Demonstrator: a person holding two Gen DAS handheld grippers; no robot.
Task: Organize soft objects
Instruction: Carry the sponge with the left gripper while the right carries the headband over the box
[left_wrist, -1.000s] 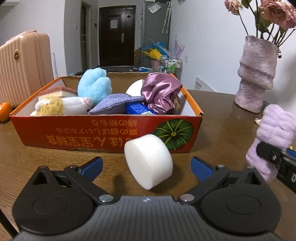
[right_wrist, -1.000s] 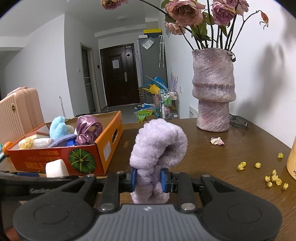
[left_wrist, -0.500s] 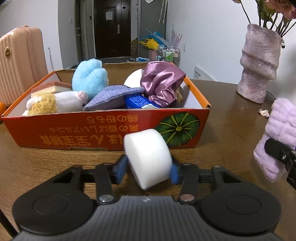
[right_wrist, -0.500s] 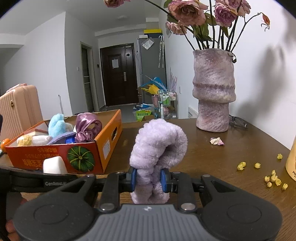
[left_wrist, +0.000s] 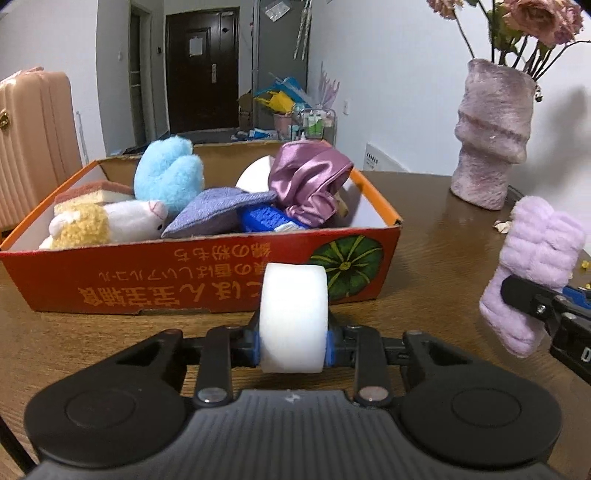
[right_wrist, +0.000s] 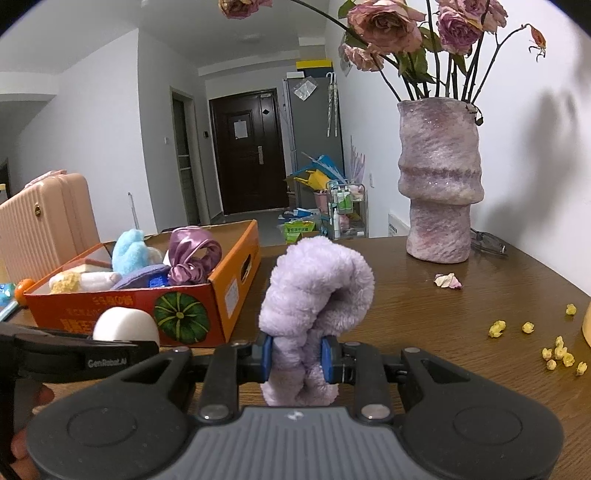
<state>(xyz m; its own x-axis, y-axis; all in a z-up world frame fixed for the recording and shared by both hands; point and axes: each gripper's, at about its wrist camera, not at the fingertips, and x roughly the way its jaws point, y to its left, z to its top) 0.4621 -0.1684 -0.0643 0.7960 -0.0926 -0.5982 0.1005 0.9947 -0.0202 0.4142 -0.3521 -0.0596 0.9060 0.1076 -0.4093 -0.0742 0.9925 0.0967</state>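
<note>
Clamping a white foam cylinder (left_wrist: 293, 319) between its blue pads, the left hand-held gripper (left_wrist: 293, 341) sits just in front of the orange cardboard box (left_wrist: 155, 284) on the wooden table (left_wrist: 436, 240). To the right of the box, the right hand-held gripper (right_wrist: 295, 356) is closed on a folded lilac fleece cloth (right_wrist: 314, 295). Inside the box lie a blue plush (left_wrist: 170, 173), a white-and-yellow plush (left_wrist: 103, 223) and a purple satin item (left_wrist: 310, 184). Beyond the box to its right stands a pink vase (right_wrist: 439, 181).

"GenRobot.AI" in white on the left gripper (right_wrist: 122, 334) side, upside-down yellow Japanese lettering, not legible, on the orange box (left_wrist: 177, 280) front
</note>
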